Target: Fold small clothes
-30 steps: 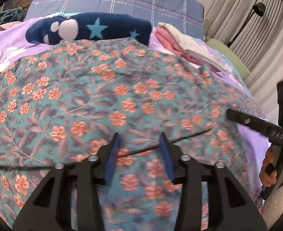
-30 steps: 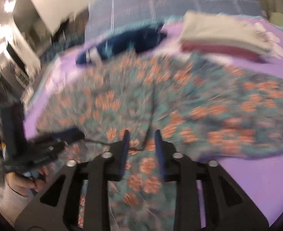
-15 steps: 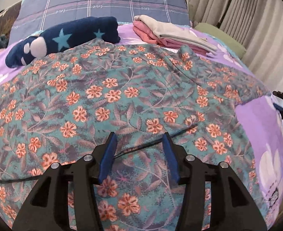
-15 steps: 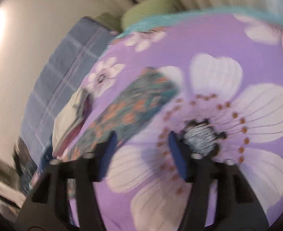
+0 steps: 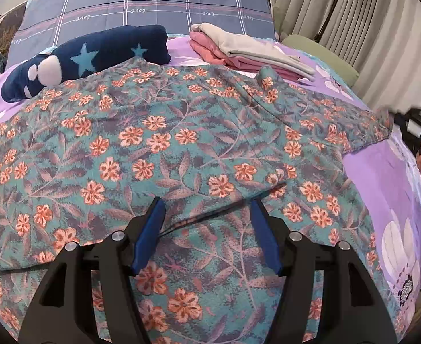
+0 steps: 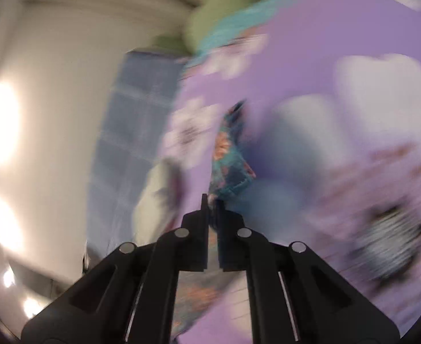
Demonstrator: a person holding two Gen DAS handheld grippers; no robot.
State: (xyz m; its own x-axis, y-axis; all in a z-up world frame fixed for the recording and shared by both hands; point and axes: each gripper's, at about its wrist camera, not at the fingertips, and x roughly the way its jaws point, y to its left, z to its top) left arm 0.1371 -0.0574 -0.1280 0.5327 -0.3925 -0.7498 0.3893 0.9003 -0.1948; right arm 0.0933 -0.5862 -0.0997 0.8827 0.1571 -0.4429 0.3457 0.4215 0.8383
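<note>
A teal garment with orange flowers (image 5: 164, 143) lies spread over the purple bedspread (image 5: 376, 189). My left gripper (image 5: 207, 220) is open, its blue pads (image 5: 150, 223) just above the cloth near a dark fold line. My right gripper (image 6: 212, 200) is shut on the tip of the garment's right sleeve (image 6: 227, 166); this view is blurred. In the left wrist view the right gripper (image 5: 402, 120) sits at the sleeve end at the far right, held by a hand.
A navy star-patterned plush item (image 5: 95, 57) lies at the back left. A folded stack of pink and grey clothes (image 5: 247, 51) sits at the back right. A blue plaid pillow (image 5: 141, 8) and curtains (image 5: 368, 23) stand behind.
My right gripper has swung from the garment's middle to the right sleeve end and shut on it. My left gripper has opened wider and the view has pulled back a little.
</note>
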